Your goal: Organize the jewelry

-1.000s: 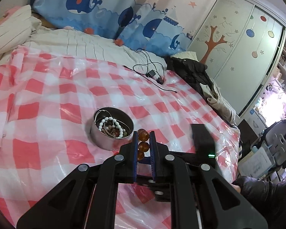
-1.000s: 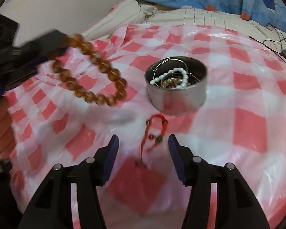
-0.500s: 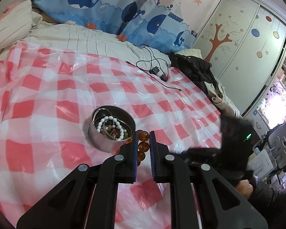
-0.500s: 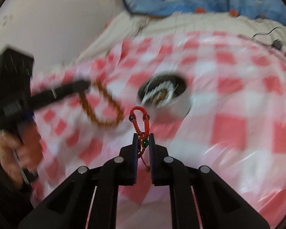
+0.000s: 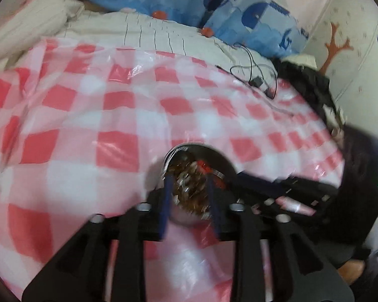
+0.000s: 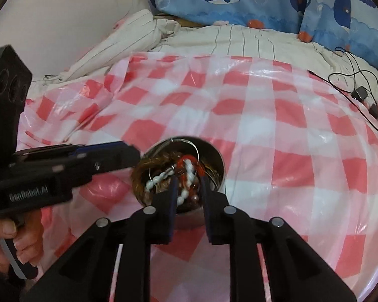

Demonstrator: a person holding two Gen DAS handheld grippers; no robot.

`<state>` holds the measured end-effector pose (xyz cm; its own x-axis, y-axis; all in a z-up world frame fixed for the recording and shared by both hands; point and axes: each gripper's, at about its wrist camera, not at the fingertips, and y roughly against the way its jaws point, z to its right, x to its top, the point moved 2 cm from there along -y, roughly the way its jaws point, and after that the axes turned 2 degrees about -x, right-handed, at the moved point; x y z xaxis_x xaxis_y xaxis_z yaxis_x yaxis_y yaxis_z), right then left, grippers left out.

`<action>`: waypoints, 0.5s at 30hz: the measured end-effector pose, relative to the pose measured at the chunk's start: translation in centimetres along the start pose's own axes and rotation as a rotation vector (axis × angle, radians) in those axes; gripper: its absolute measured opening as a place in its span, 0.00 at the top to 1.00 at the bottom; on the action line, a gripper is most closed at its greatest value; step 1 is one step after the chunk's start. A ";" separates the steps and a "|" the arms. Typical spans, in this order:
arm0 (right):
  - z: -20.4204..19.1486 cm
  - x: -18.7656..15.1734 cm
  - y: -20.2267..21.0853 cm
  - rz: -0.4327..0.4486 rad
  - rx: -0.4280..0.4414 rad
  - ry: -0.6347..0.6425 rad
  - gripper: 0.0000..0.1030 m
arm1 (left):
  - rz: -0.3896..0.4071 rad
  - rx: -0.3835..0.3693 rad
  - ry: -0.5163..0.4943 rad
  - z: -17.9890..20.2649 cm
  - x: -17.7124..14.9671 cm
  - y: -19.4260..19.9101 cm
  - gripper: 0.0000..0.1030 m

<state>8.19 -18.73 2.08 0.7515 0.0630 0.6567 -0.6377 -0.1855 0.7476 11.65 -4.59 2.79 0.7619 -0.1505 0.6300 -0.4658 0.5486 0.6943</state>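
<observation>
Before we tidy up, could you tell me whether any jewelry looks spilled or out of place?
Nothing stands out. The amber bead bracelet, white bead bracelet and red cord bracelet all lie inside the metal tin, which stands upright; none shows on the checkered sheet.

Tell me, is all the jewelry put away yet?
Nearly. The tin already holds the white beads, amber beads and red cord. Both grippers have just been opening over it, nothing between them. No loose jewelry shows on the cloth.
</observation>
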 end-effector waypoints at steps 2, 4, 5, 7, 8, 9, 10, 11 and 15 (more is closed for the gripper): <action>0.2 -1.2 1.4 0.027 -0.004 -0.001 0.72 | 0.019 0.072 -0.060 0.5 -0.8 0.9 0.46; 0.6 -2.6 2.8 0.029 0.002 -0.019 0.67 | 0.016 0.114 -0.098 1.3 -1.7 1.8 0.41; 0.9 -3.6 3.9 0.033 0.007 -0.040 0.64 | 0.020 0.128 -0.108 1.6 -2.0 2.2 0.32; 1.2 -5.2 5.4 0.036 0.019 -0.074 0.57 | 0.031 0.187 -0.149 2.8 -3.4 3.3 0.19; 1.3 -6.2 6.1 0.034 0.023 -0.093 0.53 | 0.036 0.209 -0.163 3.2 -4.0 3.8 0.13; 1.2 -7.2 6.9 0.037 0.021 -0.115 0.42 | 0.040 0.237 -0.178 3.7 -4.9 4.3 0.11; 1.3 -7.9 7.5 0.041 0.016 -0.136 0.36 | 0.039 0.257 -0.188 4.1 -5.7 4.9 0.08; 1.2 -8.8 8.0 0.046 0.000 -0.156 0.30 | 0.033 0.275 -0.195 4.5 -6.8 5.3 0.07; 0.7 -11.4 8.7 0.022 -0.041 -0.159 0.30 | 0.003 0.288 -0.203 5.3 -10.0 6.0 0.07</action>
<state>-5.86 -21.78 1.02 0.7523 -0.0978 0.6515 -0.6584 -0.1446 0.7386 -1.12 -4.12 2.51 0.6683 -0.3257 0.6688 -0.5981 0.2993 0.7434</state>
